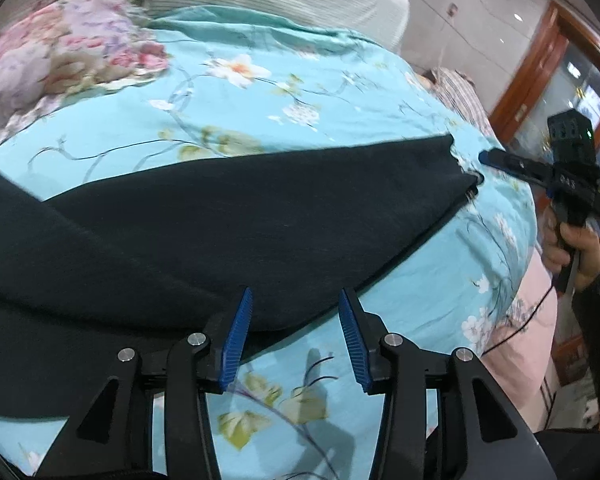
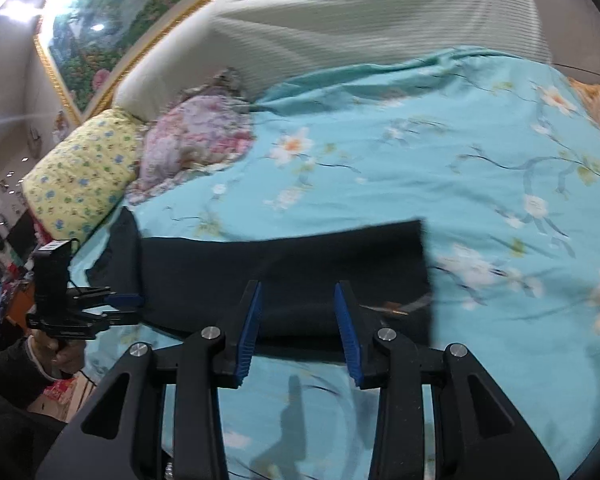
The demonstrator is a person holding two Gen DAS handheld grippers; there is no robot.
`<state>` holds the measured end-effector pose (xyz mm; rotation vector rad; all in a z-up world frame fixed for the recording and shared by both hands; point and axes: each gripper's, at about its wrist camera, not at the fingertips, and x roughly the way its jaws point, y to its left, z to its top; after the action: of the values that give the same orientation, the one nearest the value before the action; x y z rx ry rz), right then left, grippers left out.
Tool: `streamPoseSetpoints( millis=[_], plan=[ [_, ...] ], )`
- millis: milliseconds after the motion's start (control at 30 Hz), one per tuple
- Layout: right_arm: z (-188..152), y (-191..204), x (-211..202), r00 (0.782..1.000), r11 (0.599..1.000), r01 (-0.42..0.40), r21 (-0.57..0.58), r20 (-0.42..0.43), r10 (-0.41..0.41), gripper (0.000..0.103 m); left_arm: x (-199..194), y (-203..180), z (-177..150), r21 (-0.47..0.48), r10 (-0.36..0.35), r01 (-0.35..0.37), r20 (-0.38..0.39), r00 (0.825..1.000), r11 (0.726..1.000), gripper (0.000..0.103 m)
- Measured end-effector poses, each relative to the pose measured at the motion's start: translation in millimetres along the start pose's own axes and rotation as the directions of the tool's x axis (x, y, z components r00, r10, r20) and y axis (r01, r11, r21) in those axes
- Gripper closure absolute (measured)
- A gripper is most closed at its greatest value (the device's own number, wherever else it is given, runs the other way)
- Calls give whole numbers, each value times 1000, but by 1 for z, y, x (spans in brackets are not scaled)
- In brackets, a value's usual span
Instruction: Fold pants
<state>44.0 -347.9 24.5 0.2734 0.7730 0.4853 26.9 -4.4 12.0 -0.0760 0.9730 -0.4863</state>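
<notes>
Left wrist view: the left gripper (image 1: 296, 300) is seen with its blue pads spread apart over the near edge of the black pants (image 1: 228, 220), nothing being pinched, and the pants are laid flat across the turquoise floral bedspread (image 1: 300, 92). Beyond the pants' far end, the right gripper (image 1: 486, 158) is held with its tip just beside the hem. In the right wrist view, that gripper (image 2: 298, 292) is shown spread over the pants' (image 2: 300, 264) near edge, with a pink floral pillow (image 2: 196, 140) and the headboard (image 2: 360, 12) lying behind the pants.
</notes>
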Motion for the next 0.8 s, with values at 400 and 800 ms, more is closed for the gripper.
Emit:
streamPoseSetpoints(
  millis=[400,800],
  plan=[
    [0,88,71,976,977,-202,-69,-91,196,64,-38,72,6,-216,120,-105,58,991,971,50],
    [7,142,124,939,944,-315,-102,-178,294,64,-58,150,43,-423,307,-292,-34,951,858,39]
  ],
)
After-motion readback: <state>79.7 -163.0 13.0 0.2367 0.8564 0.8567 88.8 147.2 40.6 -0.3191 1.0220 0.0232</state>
